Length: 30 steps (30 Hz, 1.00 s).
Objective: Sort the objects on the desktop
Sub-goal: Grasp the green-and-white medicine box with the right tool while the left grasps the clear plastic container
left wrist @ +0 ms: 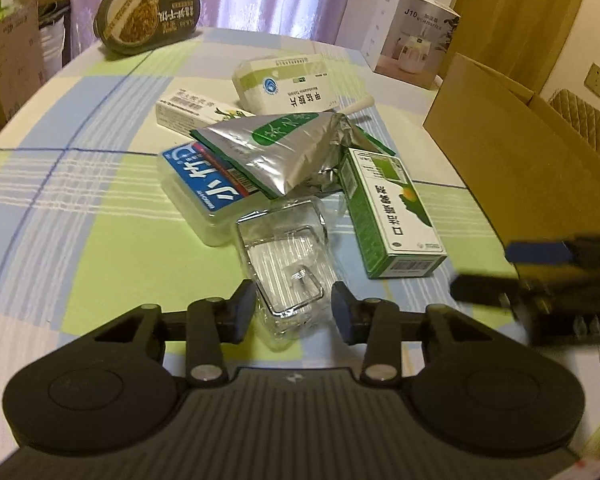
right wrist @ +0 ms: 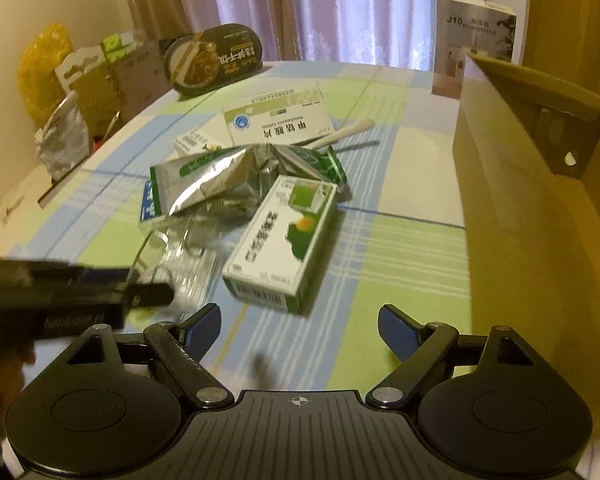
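1. The clear plastic package (left wrist: 290, 268) lies on the checked tablecloth (left wrist: 100, 240) at the near edge of the pile.
2. The left gripper (left wrist: 295, 304) is part open, fingers straddling the package's near end without pinching it.
3. The right gripper (right wrist: 299, 330) gapes wide and holds nothing, near the green-and-white box (right wrist: 280, 244).
4. A cardboard box (right wrist: 540, 200) stands to the right.

Checked table (left wrist: 100, 200): boxes, foil pouch (left wrist: 276, 152), carton (left wrist: 520, 152).

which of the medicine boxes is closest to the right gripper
The green-and-white box, lying just ahead of the open right gripper; the other two white boxes sit farther back beyond the foil pouch.
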### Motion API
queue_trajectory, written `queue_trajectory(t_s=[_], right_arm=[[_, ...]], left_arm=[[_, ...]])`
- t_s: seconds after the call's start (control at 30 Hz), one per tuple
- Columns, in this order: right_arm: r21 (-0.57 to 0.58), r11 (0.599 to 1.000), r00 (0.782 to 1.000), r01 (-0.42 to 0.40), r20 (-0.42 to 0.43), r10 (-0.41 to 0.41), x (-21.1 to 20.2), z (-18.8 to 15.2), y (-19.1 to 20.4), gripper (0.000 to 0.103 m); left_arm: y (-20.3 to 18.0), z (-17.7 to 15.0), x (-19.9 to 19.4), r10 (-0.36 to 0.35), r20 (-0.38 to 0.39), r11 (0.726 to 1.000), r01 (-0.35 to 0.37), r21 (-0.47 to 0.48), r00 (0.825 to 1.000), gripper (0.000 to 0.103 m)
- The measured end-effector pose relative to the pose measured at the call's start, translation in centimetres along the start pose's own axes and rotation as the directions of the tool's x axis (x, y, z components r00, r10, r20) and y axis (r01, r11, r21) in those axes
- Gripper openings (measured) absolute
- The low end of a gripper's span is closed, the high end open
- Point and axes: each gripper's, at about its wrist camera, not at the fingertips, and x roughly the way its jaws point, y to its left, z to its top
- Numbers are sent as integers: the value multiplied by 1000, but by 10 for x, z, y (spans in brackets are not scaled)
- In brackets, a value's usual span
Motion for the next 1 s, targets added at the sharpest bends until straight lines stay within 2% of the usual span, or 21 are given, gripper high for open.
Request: queue_trajectory(t_s=[0.1, 0.23, 0.37, 0.4, 0.43, 0.47, 0.6, 0.67, 0.8, 1.0], right_arm=[[23, 1000, 1000, -9, -6, 9, 16, 11, 4, 71], [53, 999, 1000, -10, -27, 12, 37, 21, 8, 70], [41, 999, 999, 8, -52, -6, 53, 26, 12, 70], [41, 999, 998, 11, -59, -9, 56, 26, 12, 68], [42, 999, 998, 9, -67, -6, 57, 26, 11, 60], [41, 999, 998, 10, -68, -8, 57, 26, 11, 60], [14, 1000, 997, 15, -76, -14, 45, 18, 7, 55], [3, 1000, 996, 12, -84, -12, 37, 12, 6, 54], [-9, 1000, 994, 11, -108, -12, 13, -9, -2, 53], [-17, 999, 992, 34, -117, -36, -25, -41, -7, 54]], left_arm=[[3, -1, -2, 13, 6, 1000, -13, 8, 1000, 36], [5, -3, -2, 10, 14, 1000, -10, 4, 1000, 37], [6, -3, -1, 12, 14, 1000, -12, -2, 1000, 42], [7, -3, 0, 14, 12, 1000, -14, -3, 1000, 43], [7, -3, 2, 13, 11, 1000, -13, -5, 1000, 43], [7, -3, 3, 11, 10, 1000, -10, -6, 1000, 43], [7, -4, 3, 5, 11, 1000, -5, 7, 1000, 42], [4, -5, 2, 5, 10, 1000, -6, 26, 1000, 37], [-4, -9, -4, -6, -13, 998, 7, 65, 1000, 34], [-30, -25, -25, -111, -103, 978, 127, 163, 988, 34]])
